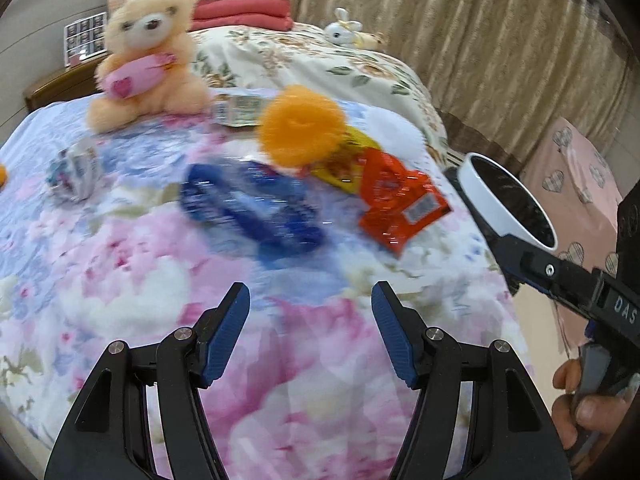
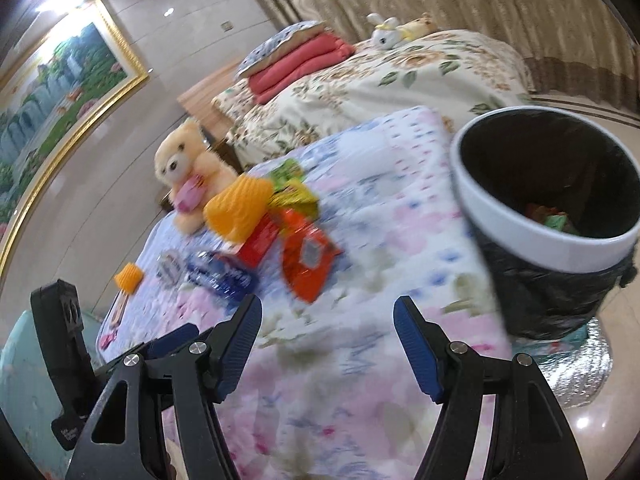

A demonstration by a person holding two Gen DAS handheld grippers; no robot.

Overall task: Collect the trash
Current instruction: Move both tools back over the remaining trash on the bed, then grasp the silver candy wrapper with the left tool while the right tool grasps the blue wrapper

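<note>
Wrappers lie on a floral quilt [image 1: 168,280]: a blue wrapper [image 1: 248,204] [image 2: 224,276], an orange-red wrapper [image 1: 400,196] [image 2: 308,260], a yellow wrapper [image 1: 344,160] [image 2: 292,196] and a crumpled white one [image 1: 76,172] [image 2: 170,266]. A white trash bin [image 2: 536,236] lined with a black bag stands at the bed's right edge and holds some wrappers; its rim shows in the left wrist view [image 1: 504,196]. My left gripper [image 1: 310,300] is open and empty, short of the blue wrapper. My right gripper [image 2: 326,312] is open and empty above the quilt, left of the bin.
A teddy bear [image 1: 148,56] [image 2: 188,168], an orange plush ball [image 1: 300,124] [image 2: 236,208] and a small carton [image 1: 236,110] sit at the back of the quilt. A second bed [image 2: 380,76] with folded red blankets stands behind. Curtains line the far wall.
</note>
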